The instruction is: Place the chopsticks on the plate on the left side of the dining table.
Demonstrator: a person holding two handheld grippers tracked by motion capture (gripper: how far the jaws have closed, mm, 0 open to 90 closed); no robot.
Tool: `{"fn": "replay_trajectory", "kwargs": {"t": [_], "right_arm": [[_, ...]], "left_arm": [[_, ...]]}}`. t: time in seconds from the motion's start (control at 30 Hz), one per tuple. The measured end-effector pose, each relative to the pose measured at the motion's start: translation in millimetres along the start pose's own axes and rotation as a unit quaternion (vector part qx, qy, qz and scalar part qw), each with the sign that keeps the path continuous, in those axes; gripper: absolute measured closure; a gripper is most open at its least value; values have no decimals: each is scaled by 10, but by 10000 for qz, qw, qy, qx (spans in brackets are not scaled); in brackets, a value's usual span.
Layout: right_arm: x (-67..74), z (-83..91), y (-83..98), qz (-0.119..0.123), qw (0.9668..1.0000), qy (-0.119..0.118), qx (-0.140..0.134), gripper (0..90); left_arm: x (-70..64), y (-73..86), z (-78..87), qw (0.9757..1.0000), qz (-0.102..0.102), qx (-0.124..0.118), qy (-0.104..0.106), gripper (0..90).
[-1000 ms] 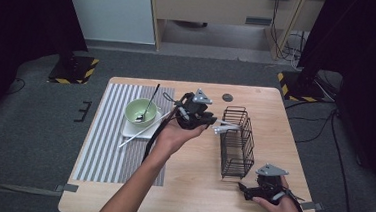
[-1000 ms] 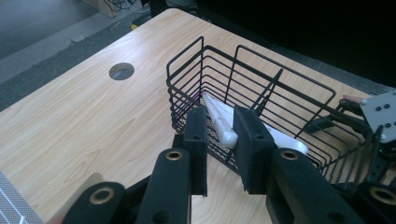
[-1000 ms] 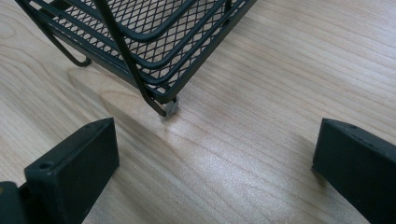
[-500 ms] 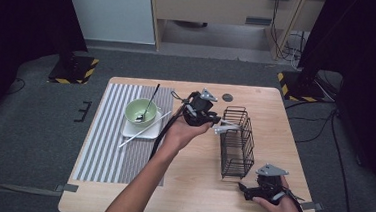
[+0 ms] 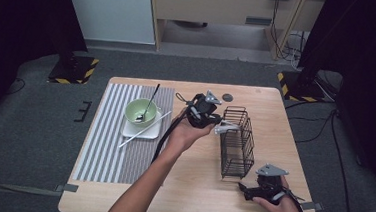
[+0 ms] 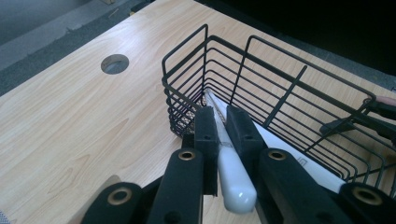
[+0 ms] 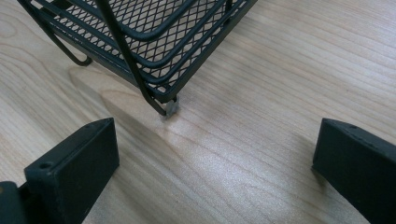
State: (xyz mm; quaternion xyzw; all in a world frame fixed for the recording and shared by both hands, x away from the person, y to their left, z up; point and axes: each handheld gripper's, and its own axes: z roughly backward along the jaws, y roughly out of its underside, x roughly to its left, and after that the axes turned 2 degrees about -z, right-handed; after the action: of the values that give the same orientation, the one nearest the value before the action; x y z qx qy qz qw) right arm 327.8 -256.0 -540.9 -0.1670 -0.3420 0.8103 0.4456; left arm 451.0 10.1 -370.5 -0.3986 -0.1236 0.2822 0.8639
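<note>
**Easing the knife into the rack**

My left gripper (image 5: 218, 124) is clamped on the pale handle of a knife (image 6: 233, 175), and the jaws have just been closing on it, the handle between the pads. The blade tip already reaches over the near wall of the rack (image 5: 237, 142), which stands on the desk toward its right edge, a little past the middle. In the left gripper view the blade runs straight ahead into the rack's corner, close to the wires.

To do this well I'd keep the grip firm (a smooth handle can swivel), tilt the tip down, and lower slowly so the blade slips between the wires instead of catching on a rim. I'd let go once the tip rests on the mesh floor.

My right gripper (image 5: 257, 191) sits by the desk's near right corner with its jaws wide apart and nothing in them, facing a foot of the rack. I judge it could steady the rack if it slides.
</note>
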Motion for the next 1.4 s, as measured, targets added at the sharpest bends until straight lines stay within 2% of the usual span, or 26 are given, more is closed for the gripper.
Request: {"fn": "replay_trajectory", "kwargs": {"t": [0.17,0.53,0.83,1.0,1.4], "right_arm": [[0,0,0,-2,10000,0,0,3],[-1,0,-1,3,10000,-7,1,3],[-2,-1,-1,7,10000,-11,3,3],[-2,-1,-1,9,10000,-11,2,3],[-2,-1,-1,8,10000,-10,2,3]], "left_arm": [[20,-8,69,9999,10,-136,2,830],[140,-25,256,9985,192,-497,84,831],[152,-27,296,9977,220,-603,213,830],[149,-26,301,9982,147,-563,165,831],[178,-20,368,9972,213,-672,249,831]]}}
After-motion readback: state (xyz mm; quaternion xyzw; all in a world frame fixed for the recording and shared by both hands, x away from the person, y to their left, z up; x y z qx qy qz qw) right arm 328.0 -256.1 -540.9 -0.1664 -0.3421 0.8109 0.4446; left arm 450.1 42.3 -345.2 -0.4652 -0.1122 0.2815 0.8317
